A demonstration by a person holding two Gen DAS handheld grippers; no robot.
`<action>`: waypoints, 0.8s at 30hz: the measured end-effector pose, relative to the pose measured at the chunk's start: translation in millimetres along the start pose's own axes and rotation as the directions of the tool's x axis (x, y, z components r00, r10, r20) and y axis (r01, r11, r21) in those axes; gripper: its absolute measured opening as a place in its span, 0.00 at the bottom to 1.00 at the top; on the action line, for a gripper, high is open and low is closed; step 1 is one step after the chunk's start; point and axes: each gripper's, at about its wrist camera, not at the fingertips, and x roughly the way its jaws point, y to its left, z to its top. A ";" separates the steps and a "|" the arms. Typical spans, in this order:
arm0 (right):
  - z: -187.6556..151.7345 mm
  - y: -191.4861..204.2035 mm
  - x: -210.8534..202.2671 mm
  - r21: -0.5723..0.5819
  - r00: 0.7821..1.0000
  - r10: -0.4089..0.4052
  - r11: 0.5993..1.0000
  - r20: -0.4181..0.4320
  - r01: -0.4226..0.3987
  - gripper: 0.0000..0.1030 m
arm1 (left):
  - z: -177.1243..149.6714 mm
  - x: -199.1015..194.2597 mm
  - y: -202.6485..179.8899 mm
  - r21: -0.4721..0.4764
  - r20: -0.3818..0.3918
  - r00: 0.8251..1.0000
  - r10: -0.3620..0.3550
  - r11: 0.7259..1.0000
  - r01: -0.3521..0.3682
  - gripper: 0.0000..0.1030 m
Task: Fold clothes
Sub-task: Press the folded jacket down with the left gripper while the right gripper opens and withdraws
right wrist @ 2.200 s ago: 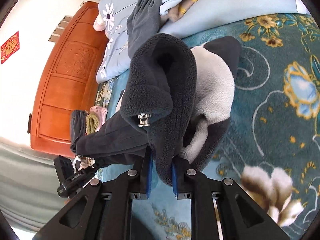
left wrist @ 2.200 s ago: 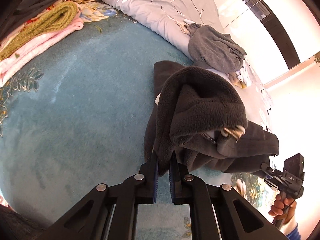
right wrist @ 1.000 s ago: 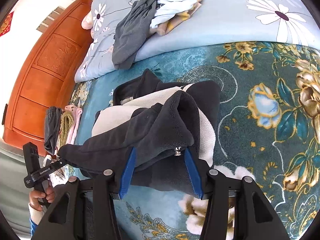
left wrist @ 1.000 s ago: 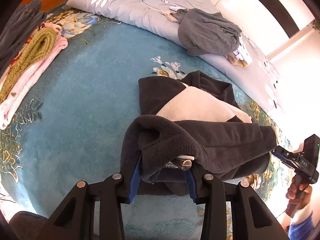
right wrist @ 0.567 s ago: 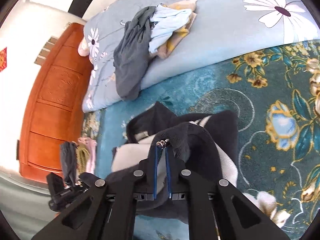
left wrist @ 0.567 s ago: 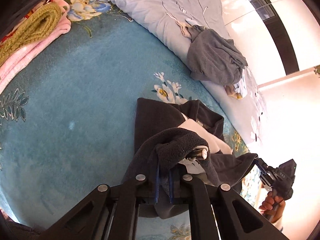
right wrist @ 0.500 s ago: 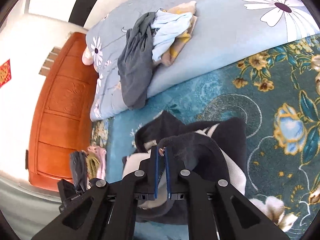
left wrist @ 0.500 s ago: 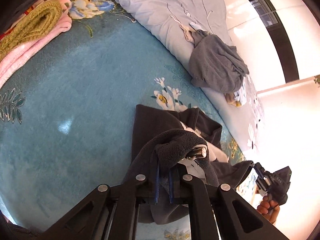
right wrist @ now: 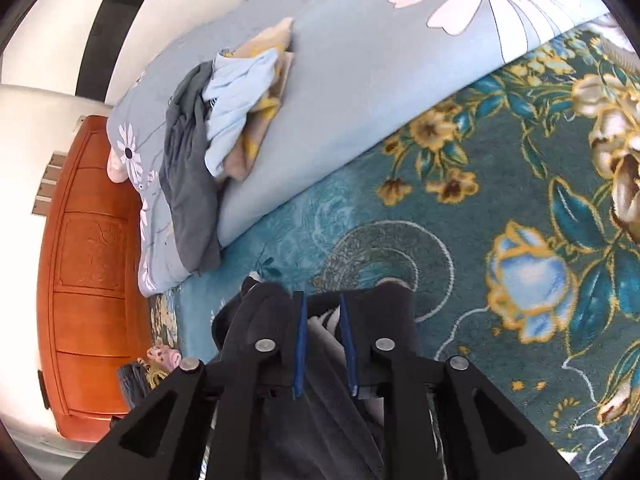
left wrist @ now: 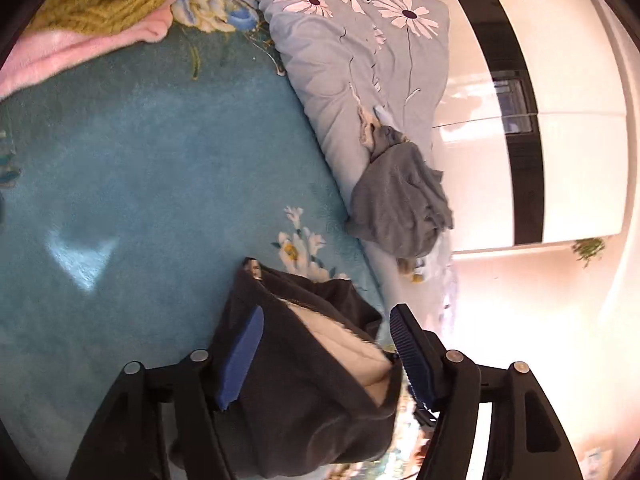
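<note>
A dark grey fleece jacket (left wrist: 304,392) with a cream lining lies folded on the teal floral bedspread (left wrist: 140,184). My left gripper (left wrist: 324,344) is wide open above it, with the cloth lying loose between the jaws. In the right wrist view the same jacket (right wrist: 320,432) lies under my right gripper (right wrist: 323,316). Its jaws stand a little apart over the fleece and grip nothing that I can see.
A grey-blue daisy quilt (left wrist: 360,60) lies along the far side, with a heap of grey, light blue and yellow clothes (right wrist: 216,136) on it. Folded pink and olive clothes (left wrist: 92,12) sit at the top left. An orange wooden headboard (right wrist: 88,280) stands beyond.
Both grippers were shut on the jacket's edge half a second ago. Now the left is wide open and the right has parted, and the jacket has dropped onto the bedspread.
</note>
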 end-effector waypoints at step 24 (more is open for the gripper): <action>10.7 64.0 -4.0 -0.286 0.993 -0.005 0.957 0.122 0.040 0.09 | -58.6 35.7 39.3 0.015 -0.085 0.995 -0.053 0.998 0.054 0.69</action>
